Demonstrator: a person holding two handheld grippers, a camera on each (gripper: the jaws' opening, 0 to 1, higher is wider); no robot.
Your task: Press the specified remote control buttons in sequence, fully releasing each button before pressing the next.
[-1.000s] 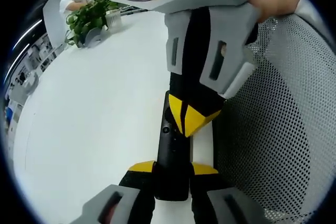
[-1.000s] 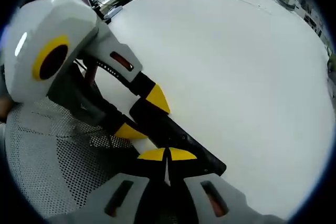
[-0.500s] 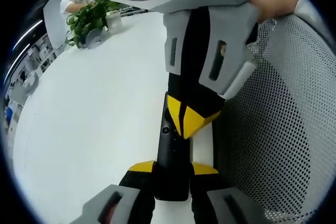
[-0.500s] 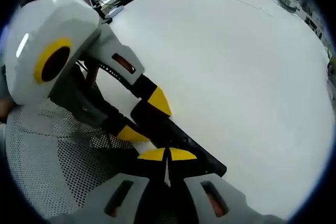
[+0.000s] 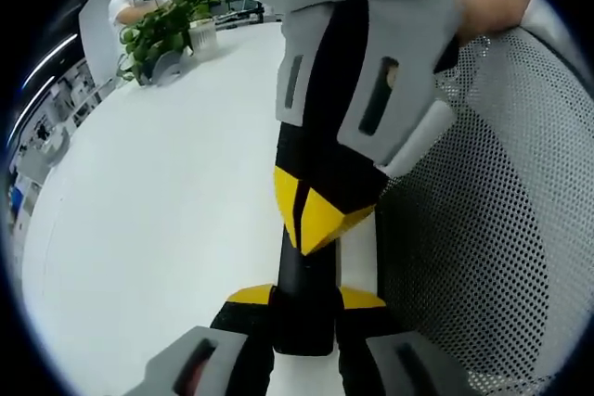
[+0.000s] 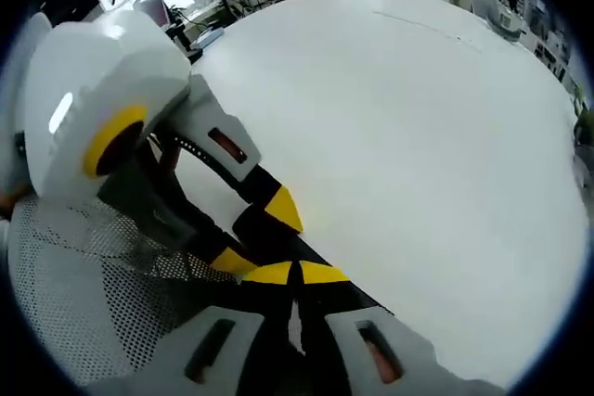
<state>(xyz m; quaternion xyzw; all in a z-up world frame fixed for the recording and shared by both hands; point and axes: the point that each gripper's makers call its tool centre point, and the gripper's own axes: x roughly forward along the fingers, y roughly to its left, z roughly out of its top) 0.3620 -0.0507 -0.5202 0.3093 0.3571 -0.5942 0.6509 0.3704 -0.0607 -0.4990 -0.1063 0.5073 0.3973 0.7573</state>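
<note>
Your left gripper [image 5: 304, 299] pinches the black remote control [image 5: 304, 308] at the tabletop's [image 5: 167, 192] near edge, beside a mesh chair [image 5: 483, 229]; your right gripper [image 5: 311, 215], tips pressed together, has slid along the remote, covering its buttons; another press looks imminent.

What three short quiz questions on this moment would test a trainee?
1. True or false: the left tool grips the black remote by its near end.
2. Which tool has its yellow tips pressed together over the remote: left or right?
3. What stands at the far edge of the white table: (a) a potted plant, (b) a lamp, (c) a kettle?

Key: 1 true. 2 the right tool, tips together. 3 (a), the potted plant.
</note>
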